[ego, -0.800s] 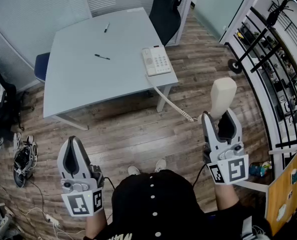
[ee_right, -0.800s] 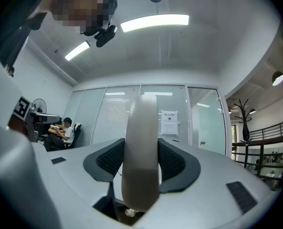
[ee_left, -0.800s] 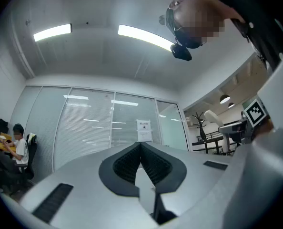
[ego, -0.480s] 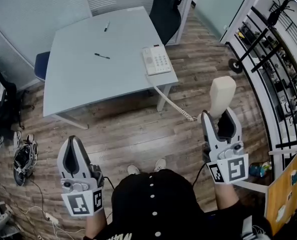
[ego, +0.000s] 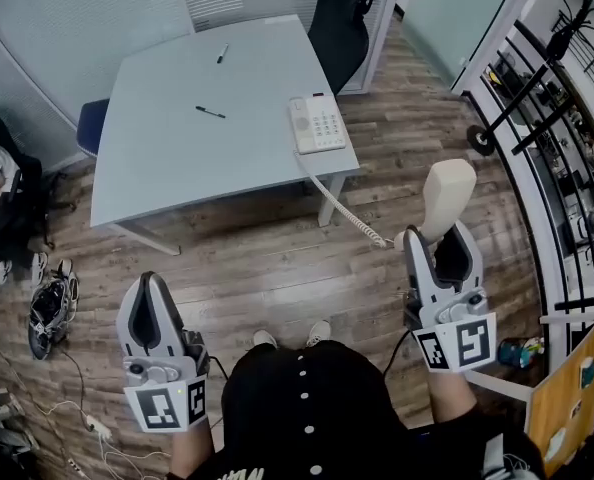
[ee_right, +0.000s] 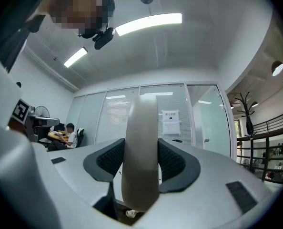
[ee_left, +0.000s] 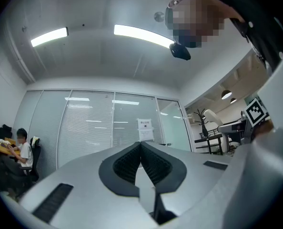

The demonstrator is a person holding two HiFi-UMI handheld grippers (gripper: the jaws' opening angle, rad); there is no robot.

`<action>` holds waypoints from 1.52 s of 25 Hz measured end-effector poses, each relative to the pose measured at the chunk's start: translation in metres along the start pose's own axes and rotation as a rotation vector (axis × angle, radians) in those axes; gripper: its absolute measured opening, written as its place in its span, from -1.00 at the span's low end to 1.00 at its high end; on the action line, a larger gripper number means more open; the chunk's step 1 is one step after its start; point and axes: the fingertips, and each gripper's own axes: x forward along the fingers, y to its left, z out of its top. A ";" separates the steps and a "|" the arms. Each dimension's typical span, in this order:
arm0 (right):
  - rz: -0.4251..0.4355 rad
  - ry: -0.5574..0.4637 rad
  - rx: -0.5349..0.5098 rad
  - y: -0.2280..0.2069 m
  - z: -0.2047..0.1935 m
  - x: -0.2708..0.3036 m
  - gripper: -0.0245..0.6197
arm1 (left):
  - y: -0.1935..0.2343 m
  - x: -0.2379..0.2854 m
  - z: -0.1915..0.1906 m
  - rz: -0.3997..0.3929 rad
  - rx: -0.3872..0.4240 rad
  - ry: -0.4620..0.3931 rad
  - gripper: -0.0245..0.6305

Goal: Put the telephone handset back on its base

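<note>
Your right gripper [ego: 438, 232] still clamps the handset [ego: 448, 196], barely moved. Your left gripper [ego: 149, 280] sits closed, empty. The door notice [ee_right: 170, 122] is illegible.

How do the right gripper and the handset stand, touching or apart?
Touching. The right gripper has both jaws pressed on the sides of the handset, plain in the right gripper view.

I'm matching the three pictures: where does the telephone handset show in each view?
Head view: handset right of centre, upright in the right tool.
Left gripper view: handset, probably the pale shape at mid-right.
Right gripper view: handset dead centre, between the jaws.
Shared landmark: the coat rack.
</note>
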 end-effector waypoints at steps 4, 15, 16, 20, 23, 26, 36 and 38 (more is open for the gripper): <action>0.031 0.000 0.005 -0.012 -0.004 -0.001 -0.20 | -0.015 -0.004 -0.002 0.027 0.006 0.010 -0.88; 0.063 0.023 0.041 -0.025 -0.024 0.018 -0.20 | -0.022 0.015 -0.024 0.046 -0.018 0.073 -0.88; 0.064 0.029 0.040 -0.025 -0.026 0.022 -0.20 | -0.020 0.019 -0.026 0.046 -0.019 0.072 -0.88; 0.062 0.043 0.042 -0.023 -0.034 0.038 -0.20 | -0.010 0.035 -0.029 0.047 -0.019 0.054 -0.88; 0.052 0.045 0.044 -0.022 -0.035 0.056 -0.20 | 0.001 0.051 -0.030 0.045 -0.021 0.043 -0.88; 0.041 0.041 0.039 -0.020 -0.034 0.071 -0.20 | 0.010 0.066 -0.030 0.033 -0.018 0.034 -0.88; 0.025 0.053 0.036 -0.015 -0.040 0.114 -0.20 | 0.035 0.108 -0.042 0.007 -0.030 0.034 -0.88; 0.024 0.054 0.028 -0.014 -0.040 0.122 -0.20 | 0.038 0.116 -0.044 -0.001 -0.033 0.033 -0.88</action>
